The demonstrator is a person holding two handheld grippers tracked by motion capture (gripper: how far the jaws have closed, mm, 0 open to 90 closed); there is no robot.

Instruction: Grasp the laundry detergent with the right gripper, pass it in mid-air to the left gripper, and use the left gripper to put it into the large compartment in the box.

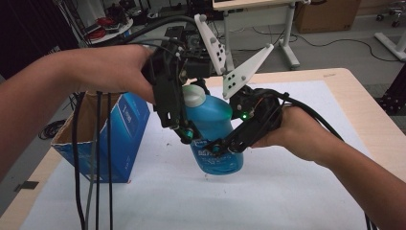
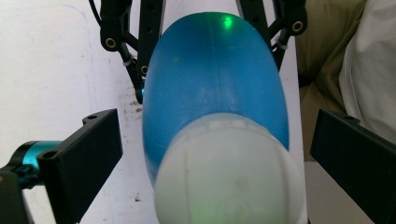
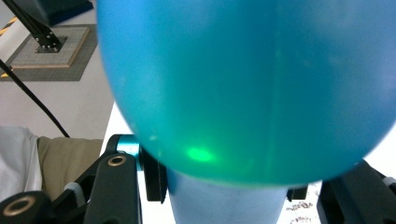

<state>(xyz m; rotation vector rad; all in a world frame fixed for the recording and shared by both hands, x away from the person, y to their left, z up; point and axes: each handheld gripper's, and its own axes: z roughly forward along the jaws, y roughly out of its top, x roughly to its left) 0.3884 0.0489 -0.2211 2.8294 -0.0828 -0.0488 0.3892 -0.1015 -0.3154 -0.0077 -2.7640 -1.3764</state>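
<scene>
A blue bottle (image 1: 213, 122) with a white cap (image 1: 194, 96) is held tilted above the table. My right gripper (image 1: 221, 151) comes in from the right and is shut on the bottle's lower body. In the right gripper view the bottle (image 3: 243, 79) looms large right over that gripper's jaws (image 3: 247, 189). My left gripper (image 1: 195, 132) points down from above and is open. In the left gripper view its jaws (image 2: 218, 123) stand either side of the cap (image 2: 229, 172) and the bottle (image 2: 215, 74), with a gap on each side.
An open blue cardboard box (image 1: 117, 139) stands at the table's left edge. White paper (image 1: 268, 201) covers the wooden table (image 1: 368, 115). Black cables (image 1: 95, 167) hang down in front at the left. Desk legs and a carton stand on the floor beyond.
</scene>
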